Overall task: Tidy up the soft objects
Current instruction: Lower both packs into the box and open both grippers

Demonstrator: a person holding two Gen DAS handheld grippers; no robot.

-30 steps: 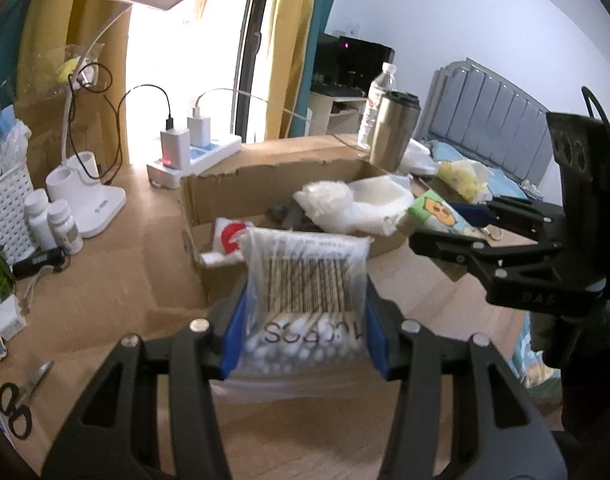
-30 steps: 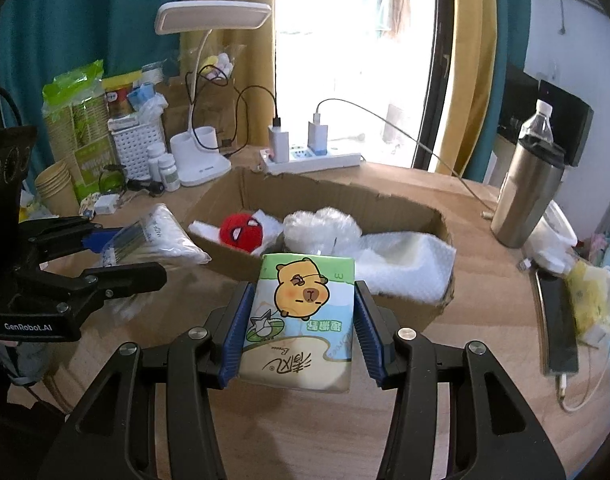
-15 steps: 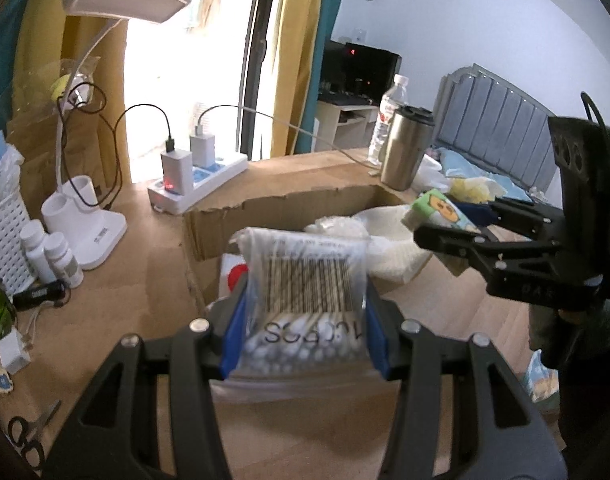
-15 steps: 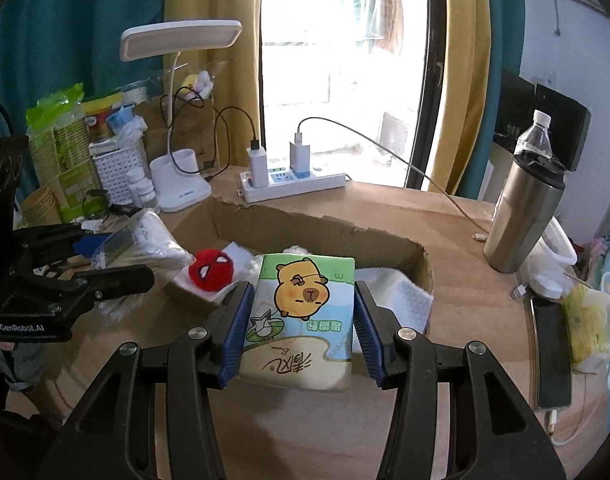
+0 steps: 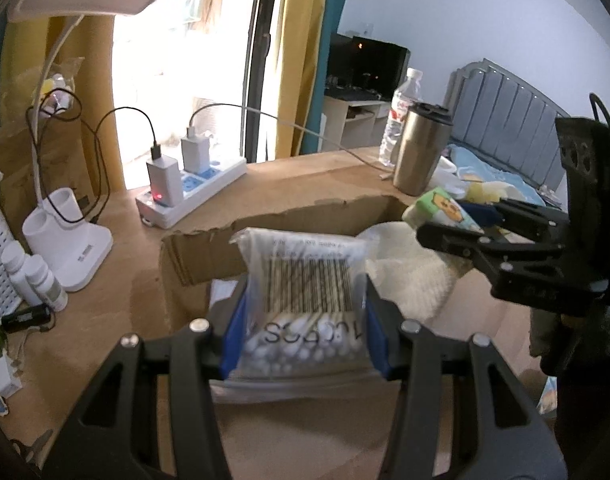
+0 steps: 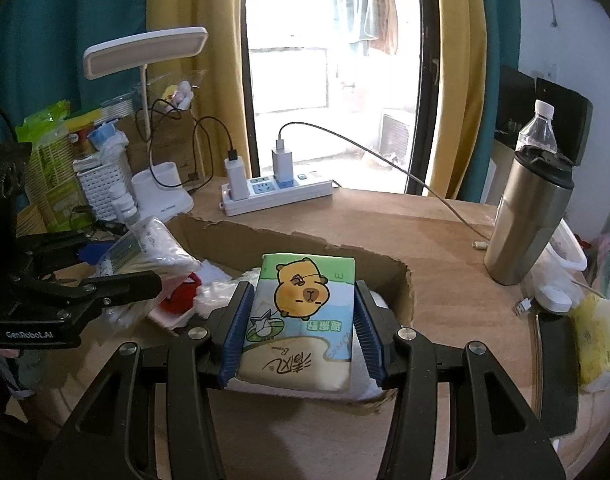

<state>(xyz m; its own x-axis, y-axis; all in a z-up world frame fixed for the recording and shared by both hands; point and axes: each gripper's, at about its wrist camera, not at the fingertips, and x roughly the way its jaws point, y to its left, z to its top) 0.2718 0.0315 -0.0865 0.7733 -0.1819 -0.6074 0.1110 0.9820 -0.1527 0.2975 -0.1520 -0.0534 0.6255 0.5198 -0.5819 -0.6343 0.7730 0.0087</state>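
Observation:
My left gripper (image 5: 305,320) is shut on a clear bag of cotton swabs (image 5: 305,292) and holds it over the near left part of the cardboard box (image 5: 209,256). My right gripper (image 6: 301,332) is shut on a tissue pack with a capybara picture (image 6: 305,312), held over the box's (image 6: 401,280) right part. The tissue pack (image 5: 441,208) and right gripper (image 5: 457,224) also show in the left wrist view. The swab bag (image 6: 153,248) and left gripper (image 6: 117,264) show in the right wrist view. In the box lie white soft material (image 5: 409,264) and a red Spider-Man ball (image 6: 183,296).
On the wooden table (image 6: 445,240) stand a white power strip (image 6: 273,196) with chargers, a desk lamp (image 6: 153,52), a steel tumbler (image 6: 525,220), a water bottle (image 6: 539,128), small white bottles (image 5: 37,276) and a white basket (image 6: 101,184). A phone (image 6: 553,344) lies at right.
Both grippers have moved forward over the box while holding their items. The box and the things behind it look closer and lower in both views.

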